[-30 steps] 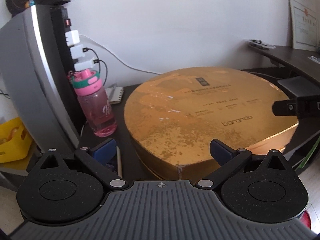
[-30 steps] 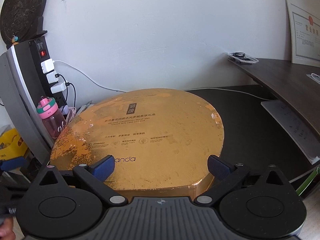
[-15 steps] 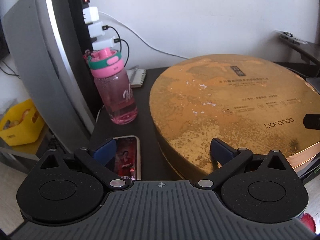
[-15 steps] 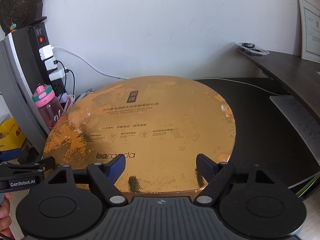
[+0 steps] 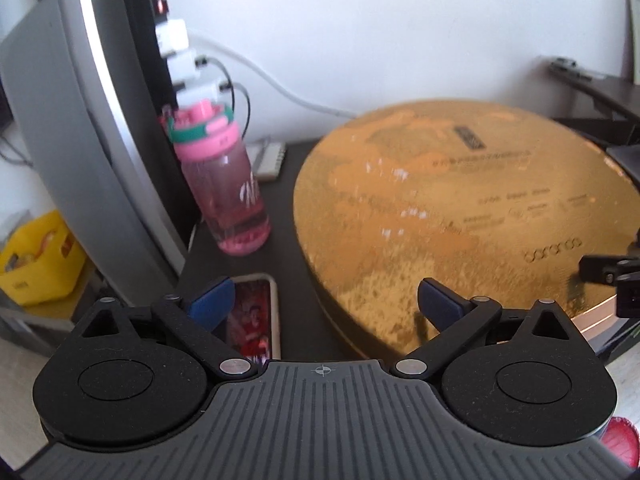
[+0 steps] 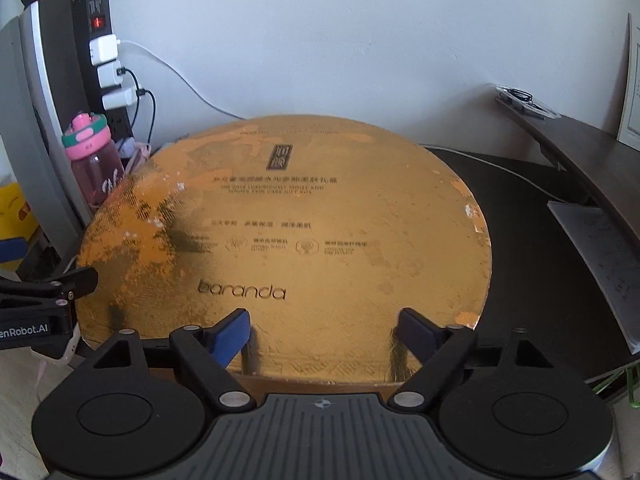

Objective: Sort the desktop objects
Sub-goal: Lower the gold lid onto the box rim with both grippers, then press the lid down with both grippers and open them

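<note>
A big round gold gift box (image 6: 304,220) fills the middle of the dark desk (image 6: 532,264). My right gripper (image 6: 324,334) hovers over the lid's near edge. Its jaws have just been closing, and between them lies only the lid surface, far wider than the gap, so it is open. My left gripper (image 5: 324,300) is open at the box's (image 5: 460,208) left side. Its left pad is over a phone (image 5: 256,312) lying flat, its right pad over the box rim. A pink water bottle (image 5: 224,184) stands upright beyond the phone.
A grey curved panel (image 5: 80,140) and a power strip (image 6: 102,40) with white chargers wall off the left. A small notebook (image 5: 272,158) lies behind the bottle. A yellow bin (image 5: 36,264) sits lower left. Papers (image 6: 600,248) and a raised shelf (image 6: 580,148) are on the right.
The left view has swung left and closer, bringing the phone into sight and enlarging the bottle. The right gripper's jaws have narrowed and it has sunk toward the lid's near edge.
</note>
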The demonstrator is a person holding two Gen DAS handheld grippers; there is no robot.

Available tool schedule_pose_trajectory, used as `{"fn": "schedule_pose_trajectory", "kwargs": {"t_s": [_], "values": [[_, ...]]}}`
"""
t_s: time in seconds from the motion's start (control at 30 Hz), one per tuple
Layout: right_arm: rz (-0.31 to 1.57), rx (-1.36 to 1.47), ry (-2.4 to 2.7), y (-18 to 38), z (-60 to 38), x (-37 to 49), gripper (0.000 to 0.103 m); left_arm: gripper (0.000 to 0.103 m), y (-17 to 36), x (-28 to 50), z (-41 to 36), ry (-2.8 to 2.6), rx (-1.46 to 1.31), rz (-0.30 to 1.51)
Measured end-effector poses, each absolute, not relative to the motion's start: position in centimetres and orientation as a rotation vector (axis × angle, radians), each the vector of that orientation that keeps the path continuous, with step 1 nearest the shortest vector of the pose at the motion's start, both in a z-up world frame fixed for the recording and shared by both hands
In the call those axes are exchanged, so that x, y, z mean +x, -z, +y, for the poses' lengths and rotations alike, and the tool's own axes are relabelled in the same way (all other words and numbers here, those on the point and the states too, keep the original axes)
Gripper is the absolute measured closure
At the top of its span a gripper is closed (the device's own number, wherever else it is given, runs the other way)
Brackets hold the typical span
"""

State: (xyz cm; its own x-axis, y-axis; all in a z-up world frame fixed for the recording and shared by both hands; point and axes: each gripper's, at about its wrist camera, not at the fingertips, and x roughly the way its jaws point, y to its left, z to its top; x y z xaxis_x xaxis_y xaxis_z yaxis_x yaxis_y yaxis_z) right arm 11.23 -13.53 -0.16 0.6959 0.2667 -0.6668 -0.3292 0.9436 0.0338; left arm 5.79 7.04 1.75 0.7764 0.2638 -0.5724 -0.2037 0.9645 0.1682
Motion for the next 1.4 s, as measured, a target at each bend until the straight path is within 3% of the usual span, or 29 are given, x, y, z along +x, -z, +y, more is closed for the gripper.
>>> {"fn": "schedule_pose_trajectory", "kwargs": {"t_s": [0.17, 0.37, 0.5, 0.73, 0.87, 1.2, 1.4], "values": [[0.646, -0.092, -0.263, -1.3, -14.7, 13.0, 0.027, 0.006, -2.6, 7.9, 7.1, -0.177, 0.103, 0.589], [0.672, -0.005, -0.259, -0.5, -16.0, 16.2, 0.029, 0.013, -1.5, 11.5, 8.9, -0.134, 0.013, 0.650], [0.700, 0.037, -0.259, 0.2, -16.1, 18.0, 0.029, 0.008, -0.5, 12.6, 10.2, -0.120, -0.051, 0.701], [0.719, -0.052, -0.262, 0.6, -14.1, 19.1, 0.019, 0.001, 0.3, 13.2, 11.9, -0.087, -0.159, 0.745], [0.729, -0.069, -0.276, 0.0, -13.4, 18.3, 0.027, 0.008, -0.7, 12.4, 10.4, -0.122, -0.093, 0.743], [0.601, -0.040, -0.312, -4.0, -14.4, 10.9, 0.002, 0.002, -4.1, 7.0, 5.7, -0.128, 0.023, 0.689], [0.583, -0.018, -0.305, -4.8, -15.7, 7.7, 0.001, 0.001, -4.6, 4.5, 3.7, -0.102, 0.038, 0.699]]}}
